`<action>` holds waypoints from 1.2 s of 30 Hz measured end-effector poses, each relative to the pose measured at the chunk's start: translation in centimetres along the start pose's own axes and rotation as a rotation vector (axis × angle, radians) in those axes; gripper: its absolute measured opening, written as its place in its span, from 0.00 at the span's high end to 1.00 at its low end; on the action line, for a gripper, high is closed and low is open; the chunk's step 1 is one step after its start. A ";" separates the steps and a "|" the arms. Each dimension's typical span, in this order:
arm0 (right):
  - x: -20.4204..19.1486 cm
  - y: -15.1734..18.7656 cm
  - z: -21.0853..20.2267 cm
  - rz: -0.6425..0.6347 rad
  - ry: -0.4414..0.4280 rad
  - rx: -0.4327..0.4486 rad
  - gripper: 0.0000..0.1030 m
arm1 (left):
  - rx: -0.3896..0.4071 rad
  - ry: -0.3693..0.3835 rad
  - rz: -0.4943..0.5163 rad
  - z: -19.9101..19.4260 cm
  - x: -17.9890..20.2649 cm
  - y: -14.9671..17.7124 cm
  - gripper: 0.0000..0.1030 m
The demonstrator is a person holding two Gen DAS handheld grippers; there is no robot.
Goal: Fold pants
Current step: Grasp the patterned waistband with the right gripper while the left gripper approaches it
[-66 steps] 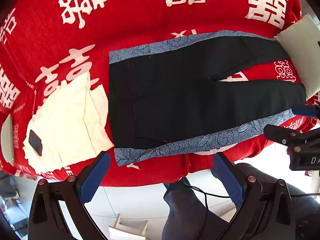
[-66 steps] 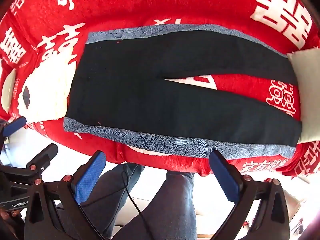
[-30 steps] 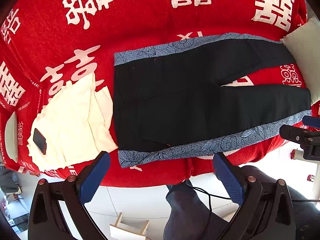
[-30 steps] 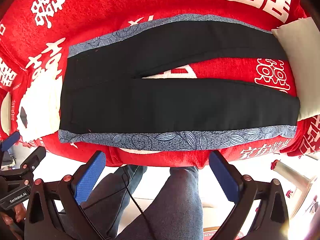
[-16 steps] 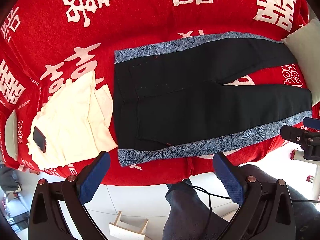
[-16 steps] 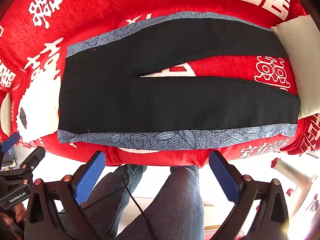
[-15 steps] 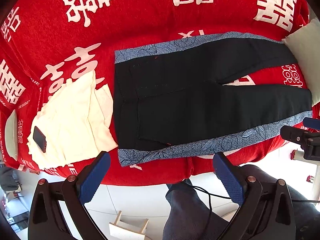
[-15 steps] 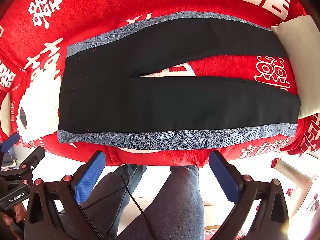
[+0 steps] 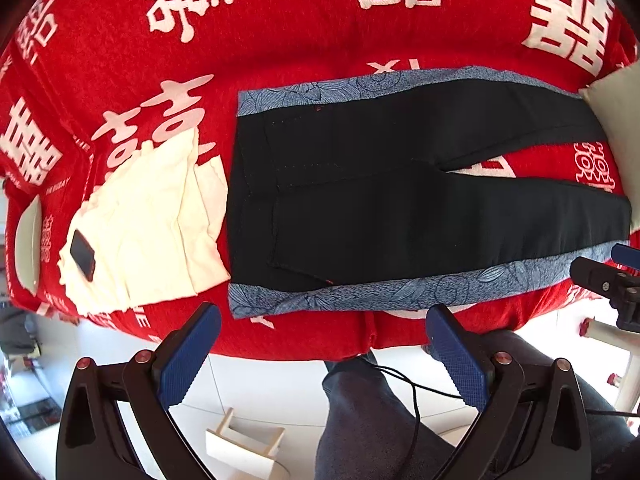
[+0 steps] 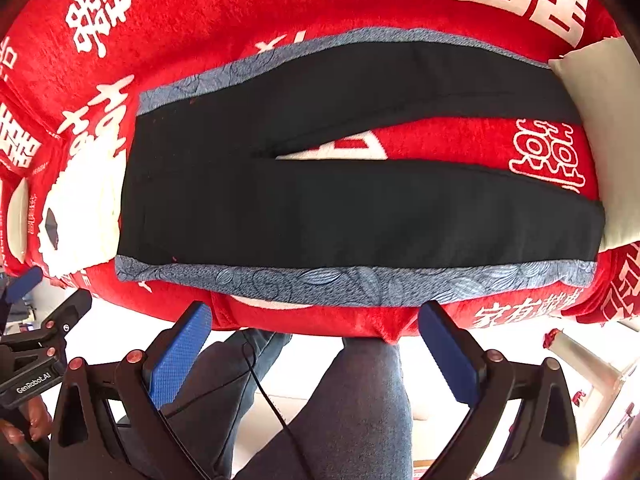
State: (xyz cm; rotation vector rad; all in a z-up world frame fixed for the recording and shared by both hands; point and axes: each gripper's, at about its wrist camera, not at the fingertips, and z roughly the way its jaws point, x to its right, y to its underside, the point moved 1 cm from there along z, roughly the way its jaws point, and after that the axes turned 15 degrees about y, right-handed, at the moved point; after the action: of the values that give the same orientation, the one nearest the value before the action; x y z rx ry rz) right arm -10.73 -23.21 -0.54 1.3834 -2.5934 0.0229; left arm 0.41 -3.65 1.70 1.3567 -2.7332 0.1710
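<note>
Black pants (image 9: 400, 200) lie spread flat on the red blanket (image 9: 280, 40), unfolded; left tool (image 9: 320, 344) and right tool (image 10: 312, 340) hover wide, empty, likely to grasp the near edge next.

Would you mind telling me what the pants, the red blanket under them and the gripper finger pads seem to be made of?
Pants: smooth matte black woven or knit fabric, with blue leaf-printed side panels; they lie flat with few creases.
Red blanket: plush fleece, by its fuzzy nap and soft-edged white characters.
Finger pads: blue, probably rubber or textured plastic, with a fine grid pattern on the face.
</note>
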 end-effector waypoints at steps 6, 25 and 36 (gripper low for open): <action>2.3 -0.6 -0.5 -0.010 -0.054 0.034 0.00 | 0.034 -0.013 -0.072 -0.5 1.9 0.2 0.00; 1.3 0.5 6.2 0.160 -0.265 0.003 0.00 | 0.057 0.047 -0.076 5.9 -1.3 0.8 0.00; -0.4 5.7 16.1 0.325 -0.589 -0.047 0.00 | 0.127 0.355 -0.373 14.7 -9.8 5.4 0.00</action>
State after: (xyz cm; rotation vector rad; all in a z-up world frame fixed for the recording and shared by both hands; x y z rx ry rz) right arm -17.90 -21.42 -15.93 1.0505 -3.2440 -0.4599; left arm 1.59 5.31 -14.47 1.6545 -2.1737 0.5080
